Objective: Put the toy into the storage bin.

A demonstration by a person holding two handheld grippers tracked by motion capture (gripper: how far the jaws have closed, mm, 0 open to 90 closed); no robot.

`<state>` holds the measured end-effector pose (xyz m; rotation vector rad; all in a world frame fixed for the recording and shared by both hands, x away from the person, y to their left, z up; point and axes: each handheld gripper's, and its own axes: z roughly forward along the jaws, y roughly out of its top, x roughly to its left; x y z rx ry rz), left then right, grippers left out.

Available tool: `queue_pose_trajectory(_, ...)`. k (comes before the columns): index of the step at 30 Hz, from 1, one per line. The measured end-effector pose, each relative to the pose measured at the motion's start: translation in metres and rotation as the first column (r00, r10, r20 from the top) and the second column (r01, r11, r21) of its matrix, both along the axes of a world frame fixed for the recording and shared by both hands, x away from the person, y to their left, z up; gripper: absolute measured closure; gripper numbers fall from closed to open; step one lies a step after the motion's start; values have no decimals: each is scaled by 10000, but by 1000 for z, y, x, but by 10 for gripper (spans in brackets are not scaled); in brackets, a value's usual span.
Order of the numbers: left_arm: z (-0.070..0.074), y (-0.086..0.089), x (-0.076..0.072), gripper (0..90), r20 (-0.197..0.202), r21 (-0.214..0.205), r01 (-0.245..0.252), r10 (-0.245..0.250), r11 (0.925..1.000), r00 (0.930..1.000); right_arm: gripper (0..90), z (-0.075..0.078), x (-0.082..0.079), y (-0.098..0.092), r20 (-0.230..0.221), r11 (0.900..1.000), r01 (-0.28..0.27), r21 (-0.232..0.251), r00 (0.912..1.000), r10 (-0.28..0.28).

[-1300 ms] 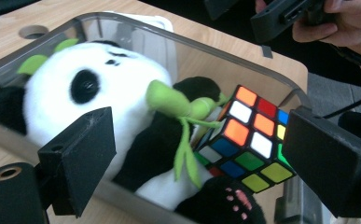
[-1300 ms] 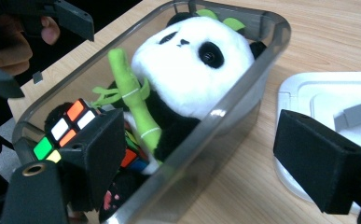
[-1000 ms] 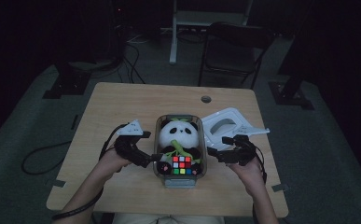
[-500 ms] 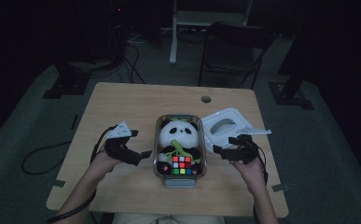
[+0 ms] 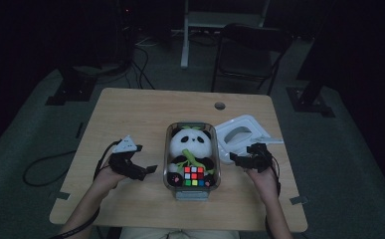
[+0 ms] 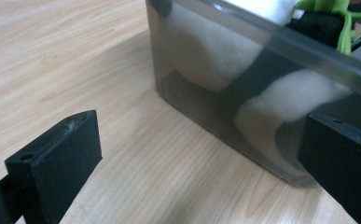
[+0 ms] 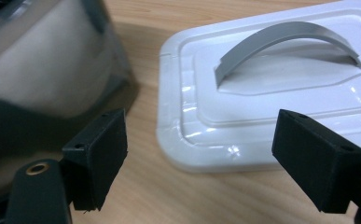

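Note:
A clear plastic bin (image 5: 167,159) stands mid-table, holding a panda plush (image 5: 192,144) and a colour cube (image 5: 193,176) at its near end. Its white lid (image 5: 242,132) with a grey handle lies flat just right of it. My left gripper (image 5: 147,163) is open on the table left of the bin, a short gap away; in the left gripper view the gripper (image 6: 201,154) faces the bin's wall (image 6: 225,93), with nothing between the jaws. My right gripper (image 5: 233,159) is open between bin and lid; the right gripper view has the gripper (image 7: 206,158) facing the lid (image 7: 271,93), with the bin (image 7: 47,60) at left.
The wooden table (image 5: 145,114) has a cable hole (image 5: 220,105) near its far edge. A dark chair (image 5: 249,55) stands behind the table, and cables lie on the floor at left. Bare tabletop lies left of and beyond the bin.
My left gripper has drawn back leftward from the bin's side. My right gripper has shifted slightly right. Bin, plush, cube and lid have not moved.

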<state>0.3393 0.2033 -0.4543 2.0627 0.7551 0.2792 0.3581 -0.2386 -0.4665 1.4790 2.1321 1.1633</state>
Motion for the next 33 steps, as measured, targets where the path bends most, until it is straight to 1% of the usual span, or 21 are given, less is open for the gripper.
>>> queue_pose_trajectory(2,-4,-1,0,5,-47,1,-17,17,10000,10000,224,-3,4,1,71,10000,79,26,9999,-79)
queue_pose_trajectory(4,-6,-1,-1,5,-99,-37,-33,32,10000,9999,224,-6,9,3,89,9997,260,7,9996,-260)
queue_pose_trajectory(6,-10,-2,-2,4,-127,35,-24,25,10000,9999,224,-8,15,6,102,9986,520,67,9986,-521)
queue_pose_trajectory(7,-12,-3,-2,5,-72,107,-74,75,9999,9999,225,-10,18,7,145,9979,629,128,9979,-631)
queue_pose_trajectory(8,-14,-3,-3,5,-67,180,-72,73,9998,10000,226,-11,22,9,174,9971,761,100,9969,-762)
queue_pose_trajectory(9,-14,-3,-3,4,-59,169,-96,97,9998,9999,226,-13,26,11,187,9953,963,-14,9952,-963)
queue_pose_trajectory(11,-17,-4,-4,5,-23,234,-140,140,9996,9999,226,-15,29,13,203,9943,1062,-21,9941,-1061)
queue_pose_trajectory(12,-19,-4,-5,5,-17,306,-163,164,9994,9999,238,-18,36,16,217,9914,1310,-71,9912,-1308)
queue_pose_trajectory(16,-27,-4,-5,5,3,545,-319,319,9980,9995,239,-25,51,26,163,9861,1637,-280,9864,-1633)
queue_pose_trajectory(18,-30,-3,-6,4,3,653,-451,452,9968,9990,274,-27,56,31,228,9812,1872,-462,9822,-1864)
queue_pose_trajectory(19,-31,-3,-6,5,-21,679,-461,463,9966,9989,279,-29,59,32,212,9797,1949,-478,9808,-1941)
queue_pose_trajectory(21,-33,-2,-6,5,-73,646,-467,472,9968,9989,280,-32,65,35,125,9769,2063,-552,9785,-2060)
queue_pose_trajectory(23,-34,-2,-6,5,-116,625,-468,476,9969,9988,281,-33,68,35,99,9756,2126,-558,9771,-2123)
queue_pose_trajectory(24,-35,-2,-6,5,-119,627,-480,488,9969,9987,281,-35,73,37,84,9715,2270,-676,9739,-2270)
queue_pose_trajectory(27,-34,-2,-7,5,-107,563,-499,506,9972,9987,281,-39,79,39,84,9633,2526,-911,9674,-2529)
queue_pose_trajectory(29,-34,-2,-7,4,-129,525,-469,476,9975,9988,326,-41,82,40,107,9565,2719,-1061,9621,-2723)
queue_pose_trajectory(32,-33,-3,-8,5,-122,562,-469,476,9973,9988,330,-46,86,41,44,9520,2880,-1041,9573,-2891)
queue_pose_trajectory(33,-33,-3,-8,5,-113,562,-457,464,9974,9989,341,-47,86,41,143,9493,2949,-1086,9553,-2951)
